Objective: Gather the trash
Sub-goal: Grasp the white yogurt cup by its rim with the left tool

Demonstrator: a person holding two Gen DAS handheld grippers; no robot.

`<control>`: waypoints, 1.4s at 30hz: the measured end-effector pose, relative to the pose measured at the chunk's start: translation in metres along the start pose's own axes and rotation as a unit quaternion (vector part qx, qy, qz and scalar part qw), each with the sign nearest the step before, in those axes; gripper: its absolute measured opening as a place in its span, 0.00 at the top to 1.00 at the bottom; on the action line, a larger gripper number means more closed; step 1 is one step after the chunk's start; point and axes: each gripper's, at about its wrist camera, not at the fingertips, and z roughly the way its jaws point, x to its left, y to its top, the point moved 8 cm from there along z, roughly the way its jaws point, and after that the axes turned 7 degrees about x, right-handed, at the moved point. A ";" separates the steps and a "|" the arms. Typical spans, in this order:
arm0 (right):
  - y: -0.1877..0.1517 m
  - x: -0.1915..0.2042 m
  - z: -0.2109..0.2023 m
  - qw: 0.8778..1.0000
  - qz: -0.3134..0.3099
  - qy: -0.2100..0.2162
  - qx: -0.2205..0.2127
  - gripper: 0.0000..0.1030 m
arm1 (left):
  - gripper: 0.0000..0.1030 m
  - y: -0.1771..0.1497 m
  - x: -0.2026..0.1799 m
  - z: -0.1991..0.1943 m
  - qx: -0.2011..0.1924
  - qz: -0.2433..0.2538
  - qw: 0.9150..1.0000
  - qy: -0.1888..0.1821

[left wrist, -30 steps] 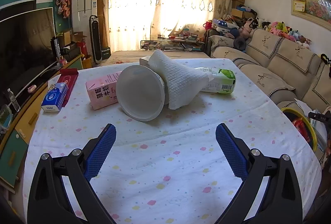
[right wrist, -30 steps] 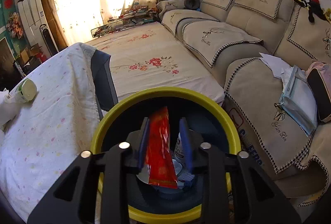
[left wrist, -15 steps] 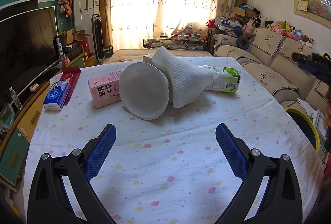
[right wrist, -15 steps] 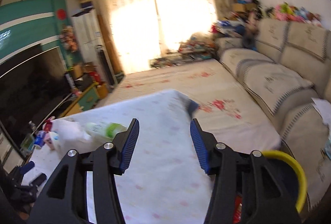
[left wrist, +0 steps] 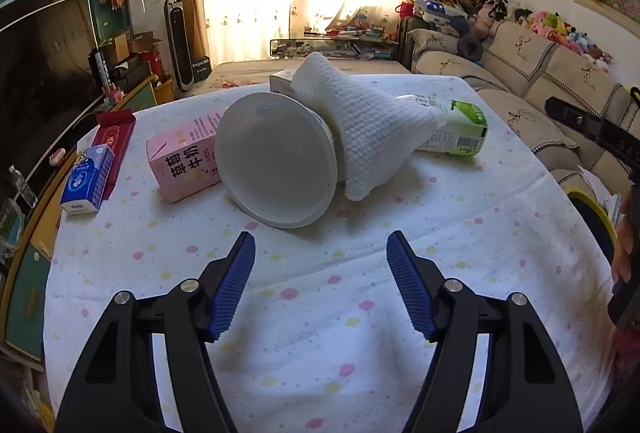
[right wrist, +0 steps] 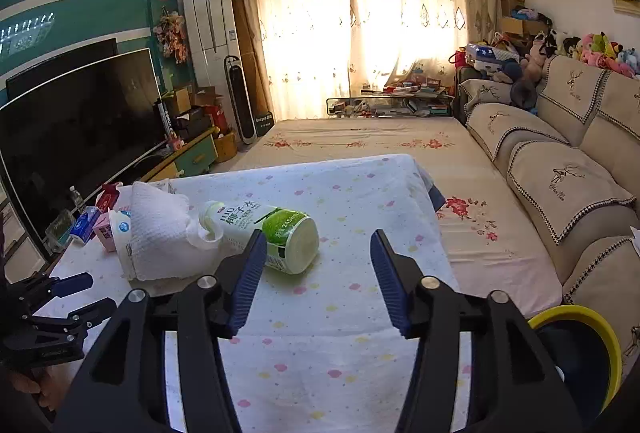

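A living room with bright curtained windows, a sofa along one wall and a television along the other holds a table (left wrist: pixel 320 313) covered in a white cloth with pastel dots. In the left wrist view, the left gripper (left wrist: pixel 320 283) hangs just above the near part of the cloth, its blue jaws spread wide and empty, aimed at the heap of trash: a white cup (left wrist: pixel 276 161) lying on its side with its mouth toward the camera, a white paper towel (left wrist: pixel 368 129) draped over it, a pink carton (left wrist: pixel 180 161) touching the cup's left side, and a green-and-white bottle (left wrist: pixel 456 137) lying behind the towel. A blue tissue pack (left wrist: pixel 86 181) and a red packet (left wrist: pixel 114 137) sit well apart near the left edge (they may not be trash at all). In the right wrist view, the right gripper (right wrist: pixel 318 283) is likewise wide and empty, pointing across the table with the bottle (right wrist: pixel 276 233) lying just beyond its left finger; the yellow-rimmed bin (right wrist: pixel 576 345) stands off the table's right side, its contents hard to make out from here. The main risks, I judge, are that the loose towel slides off if the cup is lifted alone, that the round bottle rolls if nudged by one finger, or that the thin cup wall buckles under a hard squeeze.
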 end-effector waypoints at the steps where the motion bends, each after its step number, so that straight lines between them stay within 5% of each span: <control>1: 0.000 -0.001 -0.002 1.000 0.002 -0.002 -0.002 0.44 | 0.40 0.002 0.002 0.003 0.002 0.006 1.000 0.004; 11: -0.003 -0.001 0.002 1.000 0.013 0.011 0.006 0.44 | 0.62 0.019 0.001 0.034 0.023 0.069 0.997 0.035; 21: -0.004 -0.004 0.004 1.000 0.019 0.012 0.011 0.44 | 0.62 0.031 -0.005 0.048 0.024 0.084 0.996 0.036; 29: -0.005 -0.008 0.007 1.000 0.024 0.009 0.014 0.44 | 0.90 0.033 -0.007 0.052 0.032 0.094 0.994 0.046; 42: -0.002 -0.013 0.000 0.999 0.035 0.017 0.003 0.44 | 0.94 -0.001 -0.014 -0.046 -0.012 0.084 0.996 0.041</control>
